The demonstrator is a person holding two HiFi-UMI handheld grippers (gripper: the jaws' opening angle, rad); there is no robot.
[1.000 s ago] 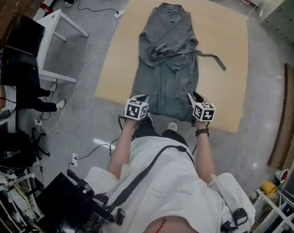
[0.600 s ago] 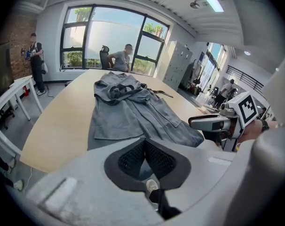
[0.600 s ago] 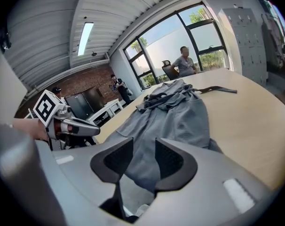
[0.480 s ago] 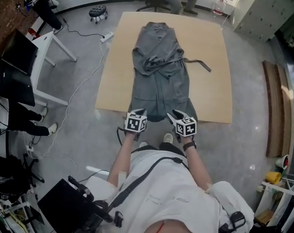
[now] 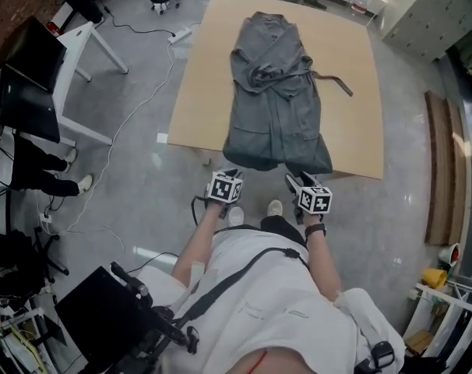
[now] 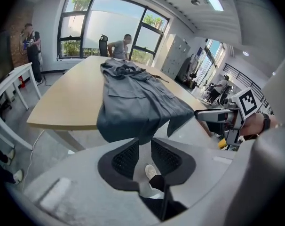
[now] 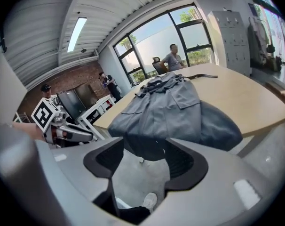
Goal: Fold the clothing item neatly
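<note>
My left claw [image 6: 144, 143] has just been opening and stands slightly apart with nothing between its pads. My right claw [image 7: 145, 145] has been opening too, wider and also empty, with dark cloth showing only beyond its tips. Both hang just off the near edge of the table [image 5: 197, 92], where the grey robe [image 5: 275, 92] lies lengthwise with its hem [image 5: 275, 159] drooping over the edge. I judge those hem corners are what I'd pinch for the first fold.
</note>
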